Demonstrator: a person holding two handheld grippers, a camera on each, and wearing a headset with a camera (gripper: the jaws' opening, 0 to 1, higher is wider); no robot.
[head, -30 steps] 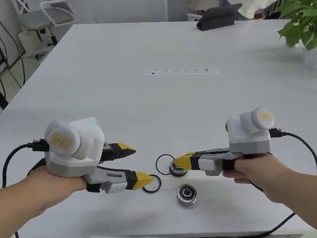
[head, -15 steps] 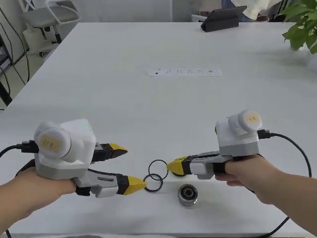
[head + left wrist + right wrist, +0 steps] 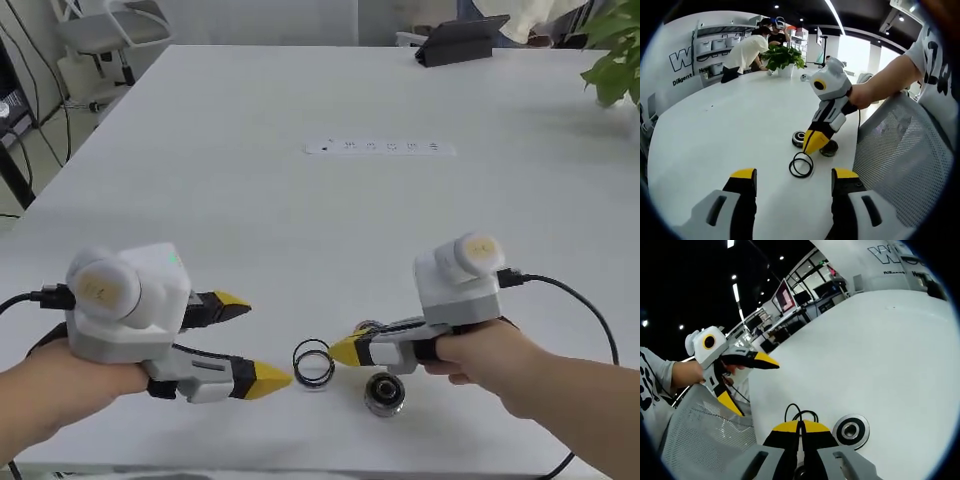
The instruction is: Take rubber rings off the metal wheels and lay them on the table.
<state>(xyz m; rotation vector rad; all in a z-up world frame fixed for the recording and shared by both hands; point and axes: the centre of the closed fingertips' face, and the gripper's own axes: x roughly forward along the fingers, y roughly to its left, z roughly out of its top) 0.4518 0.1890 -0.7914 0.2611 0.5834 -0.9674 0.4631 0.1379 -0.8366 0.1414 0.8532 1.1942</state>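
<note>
Two thin black rubber rings (image 3: 313, 362) lie overlapping on the white table, between the two grippers. My left gripper (image 3: 255, 340) is open to their left, its yellow tips spread apart and empty. My right gripper (image 3: 343, 350) is shut, with its tip just right of the rings. A metal wheel (image 3: 384, 393) sits near the table's front edge below the right gripper, and a second wheel (image 3: 367, 326) peeks out behind it. In the left gripper view the rings (image 3: 801, 165) lie ahead of my open left gripper (image 3: 794, 177). In the right gripper view the rings (image 3: 800, 414) sit just beyond the shut right gripper (image 3: 801, 427), with a wheel (image 3: 851, 430) to the right.
A white power strip (image 3: 380, 148) lies mid-table. A dark tablet stand (image 3: 455, 42) and a green plant (image 3: 618, 70) are at the far right. An office chair (image 3: 110, 35) stands beyond the far left corner. The table's front edge (image 3: 300, 468) is close to the wheels.
The right gripper has moved left and toward me. One ring has come to lie over the other. The left gripper has barely moved.
</note>
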